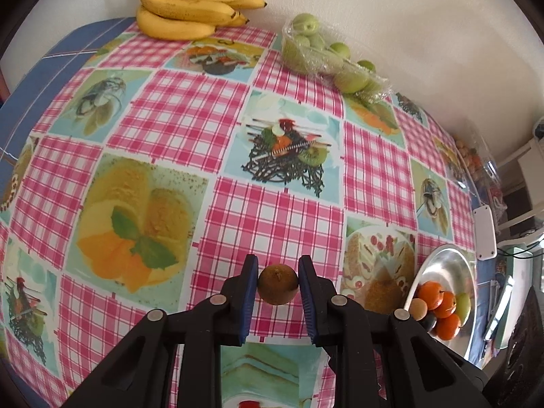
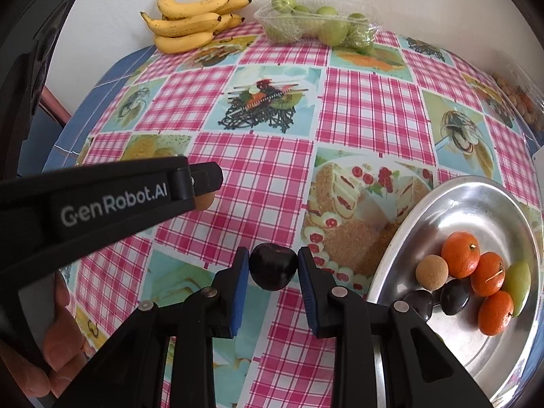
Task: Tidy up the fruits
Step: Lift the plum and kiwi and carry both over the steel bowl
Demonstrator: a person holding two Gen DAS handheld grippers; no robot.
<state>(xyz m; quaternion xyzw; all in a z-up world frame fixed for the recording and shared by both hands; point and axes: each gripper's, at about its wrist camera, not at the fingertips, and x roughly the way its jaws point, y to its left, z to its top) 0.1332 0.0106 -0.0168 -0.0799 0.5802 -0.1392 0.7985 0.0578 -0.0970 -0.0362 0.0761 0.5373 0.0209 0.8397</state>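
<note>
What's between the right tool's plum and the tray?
Nothing visible. The right tool holds the plum just left of the tray, with only bare tablecloth between them. The tray's near-left part is bare; its fruit sits on the right side. The left tool is off to the left.

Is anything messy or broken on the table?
Nothing is broken or spilled. The one untidy thing is the clear plastic pack of green fruits at the back: its wrap is torn open, crumpled and loose. The yellow bananas have small brown spots. The round silver metal tray holds its fruits neatly.
</note>
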